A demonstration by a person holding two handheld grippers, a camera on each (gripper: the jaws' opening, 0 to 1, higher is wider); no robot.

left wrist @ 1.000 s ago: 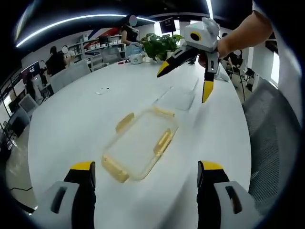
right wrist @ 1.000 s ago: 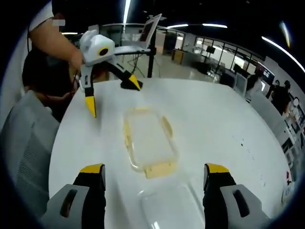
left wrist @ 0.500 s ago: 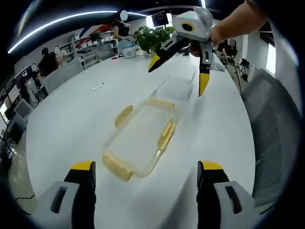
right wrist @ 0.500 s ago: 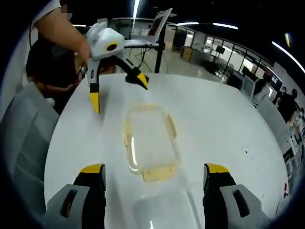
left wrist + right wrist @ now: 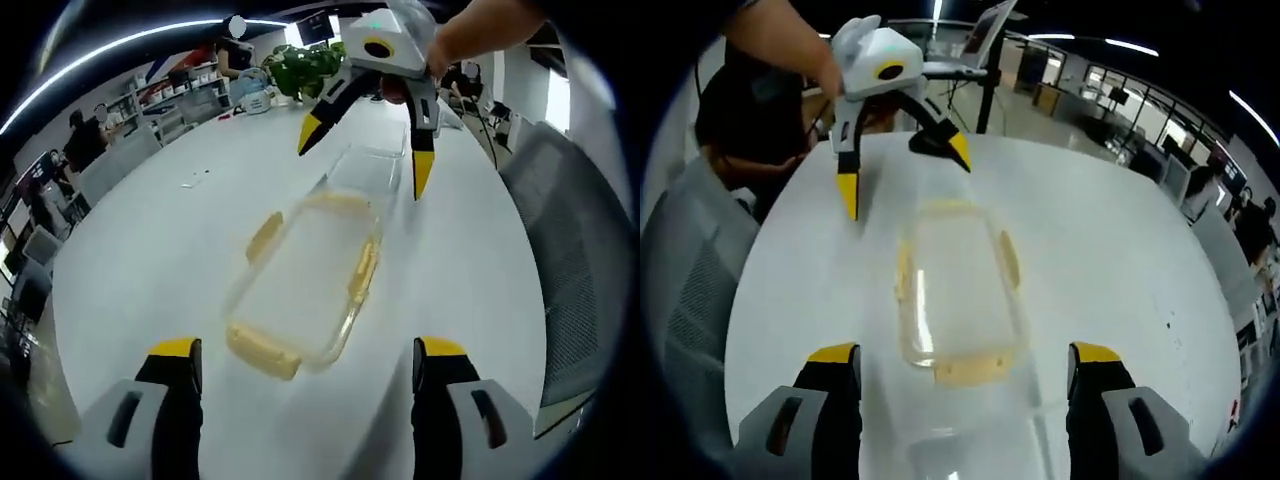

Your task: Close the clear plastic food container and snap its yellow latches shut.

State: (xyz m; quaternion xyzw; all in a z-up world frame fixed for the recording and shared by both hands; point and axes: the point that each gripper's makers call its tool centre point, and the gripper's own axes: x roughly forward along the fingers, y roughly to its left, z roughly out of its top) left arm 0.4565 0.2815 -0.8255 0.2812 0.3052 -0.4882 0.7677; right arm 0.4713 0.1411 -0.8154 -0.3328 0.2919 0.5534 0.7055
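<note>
Clear plastic, yellow-trimmed: one lid with its latches lies flat on the white table, between the two grippers. One separate clear container base sits just beyond the lid's far end in the left gripper view; in the right gripper view the same base is at the near edge, between the jaws. Latches counted: four yellow, one per side, all unfastened.

The left gripper is released, jaws wide apart, holding nothing, and hovers short of the lid's near end. The right gripper is likewise spread and empty, poised over the base.

Risks, as judged:
- The lid is thin and flat on a smooth table; a pinch at one edge could skid it away.
- Lid and base are both transparent, so misjudging the rims could seat the lid askew, and the latches would not catch.
- Pressing a latch without steadying the opposite side could tip the container.

Grippers counted: two.
</note>
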